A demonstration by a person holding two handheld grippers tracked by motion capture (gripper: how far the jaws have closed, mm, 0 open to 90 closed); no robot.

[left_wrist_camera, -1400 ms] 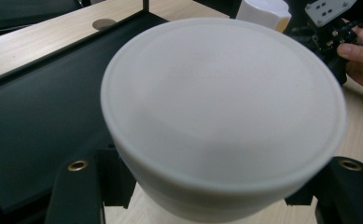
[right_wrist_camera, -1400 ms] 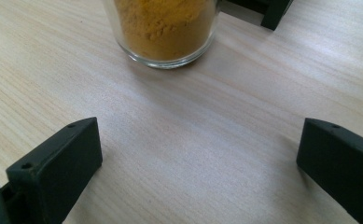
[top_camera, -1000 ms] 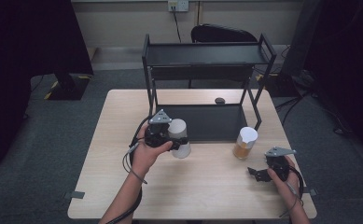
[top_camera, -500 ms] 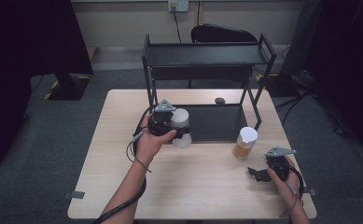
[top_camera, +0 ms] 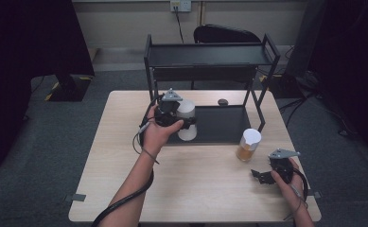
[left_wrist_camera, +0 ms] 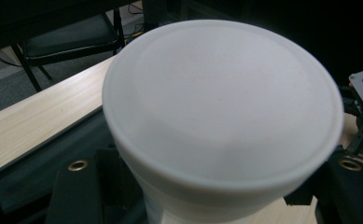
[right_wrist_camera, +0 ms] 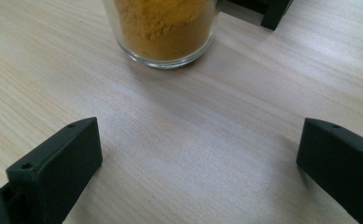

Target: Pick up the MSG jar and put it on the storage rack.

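The left gripper [top_camera: 189,124] is clamped on a white-lidded jar [top_camera: 187,116], held above the near edge of the black rack's [top_camera: 210,54] lower shelf; placing remains. The right gripper [top_camera: 262,176], jaws wide and empty, rests near the jar of orange powder [top_camera: 248,145], not yet picked up.

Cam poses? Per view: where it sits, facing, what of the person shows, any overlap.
High view: above the table's near edge, facing forward-down; forearms, left hand-held gripper on white jar.
Left gripper view: on that gripper, facing jar lid.
Right gripper view: on right hand-held gripper, open, facing spice jar.
Shared: high view shows both jars.
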